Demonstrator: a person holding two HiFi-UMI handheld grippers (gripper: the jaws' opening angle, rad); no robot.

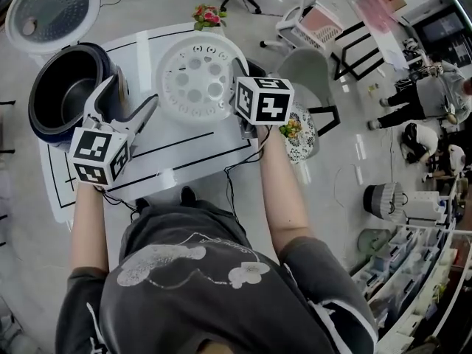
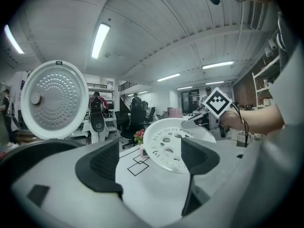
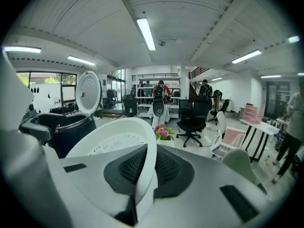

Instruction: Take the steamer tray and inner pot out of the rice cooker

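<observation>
Round white steamer tray (image 1: 195,77), holes across base

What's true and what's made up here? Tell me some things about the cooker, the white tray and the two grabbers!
1. The right gripper pinches the rim of the steamer tray. True.
2. The left gripper holds the inner pot. False: its jaws are apart with nothing between them.
3. The lid is shut. False: it stands open.
4. The inner pot sits inside the rice cooker. True.
</observation>
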